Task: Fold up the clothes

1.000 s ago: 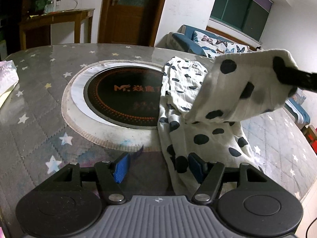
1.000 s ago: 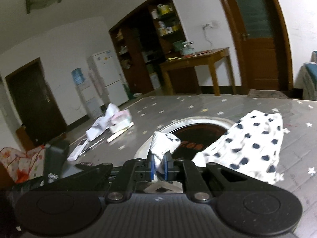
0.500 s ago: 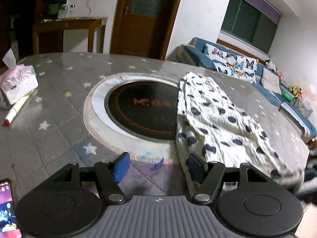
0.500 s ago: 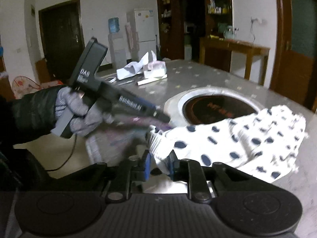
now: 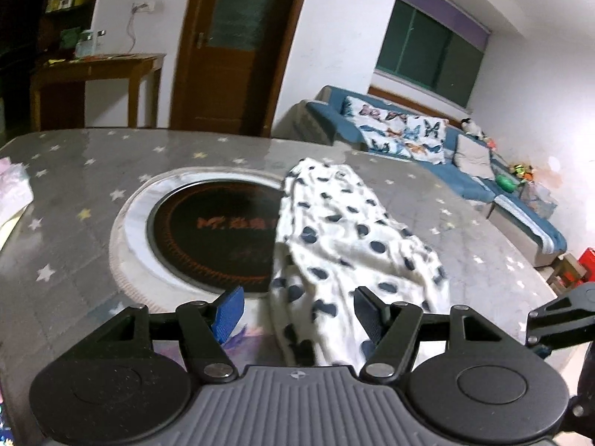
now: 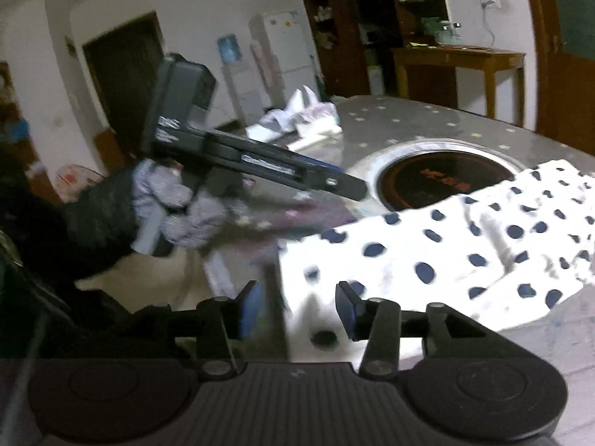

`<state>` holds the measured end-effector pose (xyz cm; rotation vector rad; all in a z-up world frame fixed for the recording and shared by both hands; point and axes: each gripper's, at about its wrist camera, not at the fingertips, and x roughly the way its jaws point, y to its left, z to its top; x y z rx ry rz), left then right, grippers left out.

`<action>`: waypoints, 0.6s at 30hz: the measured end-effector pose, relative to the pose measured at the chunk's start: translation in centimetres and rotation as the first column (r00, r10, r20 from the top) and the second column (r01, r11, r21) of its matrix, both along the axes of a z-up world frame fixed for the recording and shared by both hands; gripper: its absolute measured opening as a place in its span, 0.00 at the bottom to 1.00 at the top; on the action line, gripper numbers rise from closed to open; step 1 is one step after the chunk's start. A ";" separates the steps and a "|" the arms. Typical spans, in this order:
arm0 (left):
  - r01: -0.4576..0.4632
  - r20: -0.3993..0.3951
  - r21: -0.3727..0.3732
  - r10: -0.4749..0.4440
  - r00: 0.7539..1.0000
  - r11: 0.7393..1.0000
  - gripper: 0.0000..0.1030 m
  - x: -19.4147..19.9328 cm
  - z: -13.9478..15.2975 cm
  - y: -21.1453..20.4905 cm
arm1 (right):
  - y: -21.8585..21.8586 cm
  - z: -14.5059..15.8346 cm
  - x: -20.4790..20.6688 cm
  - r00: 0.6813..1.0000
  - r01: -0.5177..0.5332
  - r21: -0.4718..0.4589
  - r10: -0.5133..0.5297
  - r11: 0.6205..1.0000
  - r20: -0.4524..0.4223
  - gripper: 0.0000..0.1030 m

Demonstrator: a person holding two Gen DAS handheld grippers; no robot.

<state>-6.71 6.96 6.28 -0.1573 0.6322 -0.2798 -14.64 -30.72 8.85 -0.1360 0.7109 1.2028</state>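
My right hand-held gripper (image 6: 297, 306) is opening, releasing the spotted garment (image 6: 465, 245); I should withdraw cleanly, left hand-held gripper (image 5: 297, 310) released.

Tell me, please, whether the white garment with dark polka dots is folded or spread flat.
Folded: the white polka-dot garment lies doubled lengthwise, one layer overlapping another.

The left gripper (image 5: 295, 312) was black with blue pads, silver screws at its linkage pivots and a ribbed grey housing. The right gripper (image 6: 297, 306) matched it. Beside the polka-dot cloth (image 6: 465, 245), the gloved hand (image 6: 178, 212) wore grey knit and a black sleeve.
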 end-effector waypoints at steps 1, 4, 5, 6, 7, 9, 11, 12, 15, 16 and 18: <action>0.010 0.004 -0.001 -0.010 1.000 1.000 0.66 0.0 0.1 -0.2 | -0.1 0.3 0.1 1.000 0.011 0.008 -0.011 1.000 0.004 0.44; 0.039 0.001 0.003 -0.039 0.999 0.999 0.66 0.0 -0.2 -0.7 | -0.8 1.2 1.4 0.995 0.097 0.014 -0.098 0.995 0.037 0.44; 0.049 -0.004 0.004 -0.049 0.999 0.999 0.66 -0.1 -0.3 -0.9 | -1.2 1.4 2.1 0.990 0.135 0.014 -0.135 0.991 0.048 0.44; 0.060 -0.008 0.005 -0.060 0.998 0.998 0.66 -0.1 -0.5 -1.1 | -1.5 1.6 2.9 0.982 0.178 0.011 -0.178 0.984 0.059 0.44; 0.071 -0.011 0.006 -0.071 0.997 0.997 0.66 -0.2 -0.7 -1.3 | -1.8 1.7 4.0 0.972 0.227 0.000 -0.227 0.974 0.069 0.44; 0.097 -0.008 0.014 -0.097 0.995 0.995 0.66 -0.5 -1.0 -1.7 | -2.5 1.7 6.3 0.945 0.319 -0.022 -0.316 0.948 0.084 0.44; 0.124 0.005 0.033 -0.124 0.992 0.992 0.66 -0.9 -1.3 -2.1 | -3.2 1.4 9.0 0.916 0.396 -0.034 -0.392 0.918 0.088 0.44; 0.136 0.002 0.042 -0.136 0.991 0.990 0.66 -1.0 -1.5 -2.3 | -3.5 1.2 10.7 0.900 0.431 -0.037 -0.426 0.902 0.085 0.44; 0.151 -0.020 0.049 -0.150 0.988 0.987 0.66 -0.9 -2.0 -2.6 | -4.2 0.4 15.9 0.846 0.531 -0.046 -0.527 0.846 0.077 0.43; 0.155 -0.027 0.050 -0.154 0.988 0.987 0.66 -0.8 -2.2 -2.6 | -4.4 0.2 17.6 0.825 0.563 -0.050 -0.560 0.825 0.074 0.43; 0.155 -0.026 0.044 -0.154 0.988 0.987 0.66 -0.4 -2.1 -2.5 | -4.6 -0.6 20.9 0.793 0.609 -0.063 -0.606 0.790 0.070 0.43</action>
